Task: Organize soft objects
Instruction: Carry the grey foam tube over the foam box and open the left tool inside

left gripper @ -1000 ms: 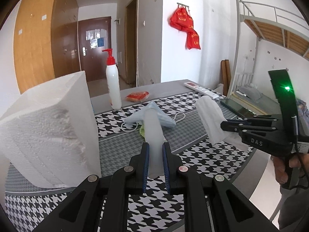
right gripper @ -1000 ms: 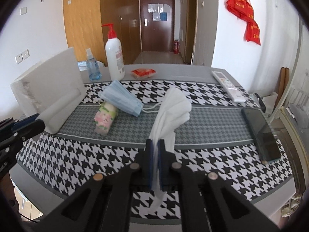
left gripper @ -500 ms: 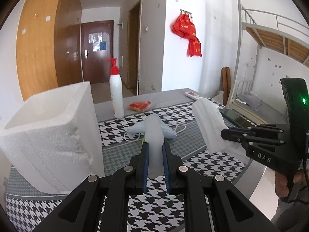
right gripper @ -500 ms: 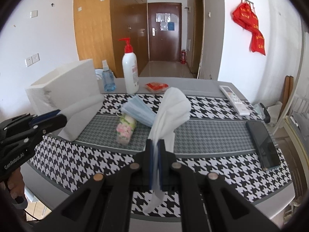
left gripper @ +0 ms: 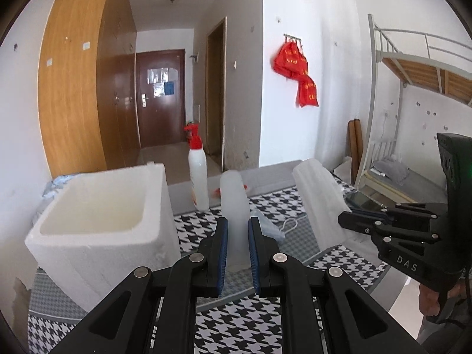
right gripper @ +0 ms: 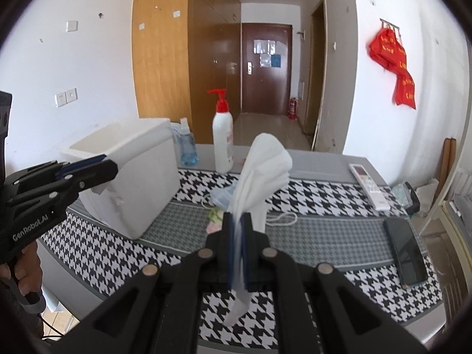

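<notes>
My left gripper (left gripper: 237, 230) is shut on a pale white folded pad (left gripper: 234, 197) that stands up between its blue pads, above the table. Just left of it sits a white foam box (left gripper: 97, 227) with an open top. My right gripper (right gripper: 237, 221) is shut on a white cloth (right gripper: 262, 171) whose loose end hangs below the jaws. The left wrist view shows that right gripper (left gripper: 354, 224) off to the right with the cloth (left gripper: 318, 200). A blue face mask (right gripper: 224, 197) and a flowered tissue pack (right gripper: 214, 221) lie on the table behind the cloth.
The table wears a houndstooth runner (right gripper: 309, 200). A white pump bottle (right gripper: 222, 141) and a small blue bottle (right gripper: 185, 147) stand at the back. A remote (right gripper: 368, 185) and a black phone (right gripper: 405, 253) lie at the right. A hand (right gripper: 23, 268) holds the left gripper's handle.
Both grippers have risen with the pad and the cloth still clamped. The foam box's open top has come into sight, and the mask and tissue pack sit lower in the views.
</notes>
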